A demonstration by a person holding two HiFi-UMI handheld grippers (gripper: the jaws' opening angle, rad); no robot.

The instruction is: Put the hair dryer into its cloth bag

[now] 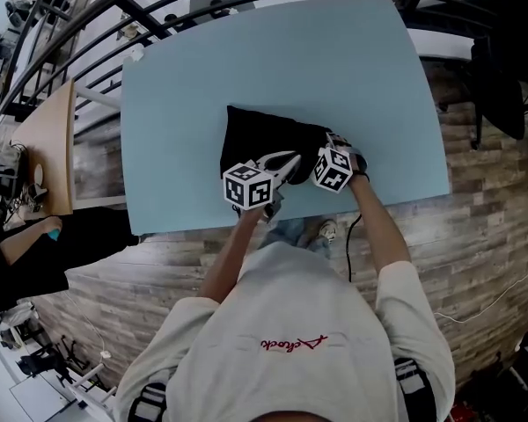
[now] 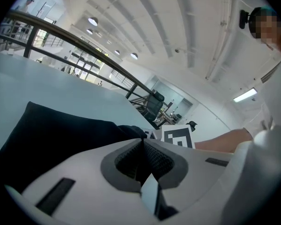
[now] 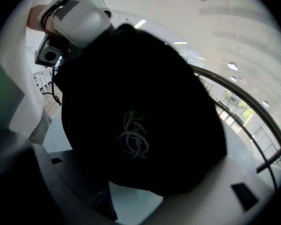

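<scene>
**A:** Closest in is the person's pale shirt (image 1: 282, 350), with both forearms (image 1: 224, 262) stretched out to the marker cubes (image 1: 249, 185). Why is each hand set so differently?

**B:** They have separate jobs, I'd say. The left tongs (image 2: 141, 143) are clenched tight, and the black cloth bag (image 1: 255, 139) runs right up to their tips. It looks like a pinch on the near edge, to keep the bag from sliding.

**A:** And the right tongs (image 3: 140, 172)?

**B:** They're spread wide and released, with the bag's bulging body sitting between them but not squeezed.

**A:** Where's the hair dryer?

**B:** Nowhere in the open. From that bulge, I judge it's already inside.

**A:** Beyond that?

**B:** The bag lies near the front edge of the blue bench (image 1: 317, 69), within easy reach. A dark railing (image 1: 88, 33) curves behind it.
</scene>
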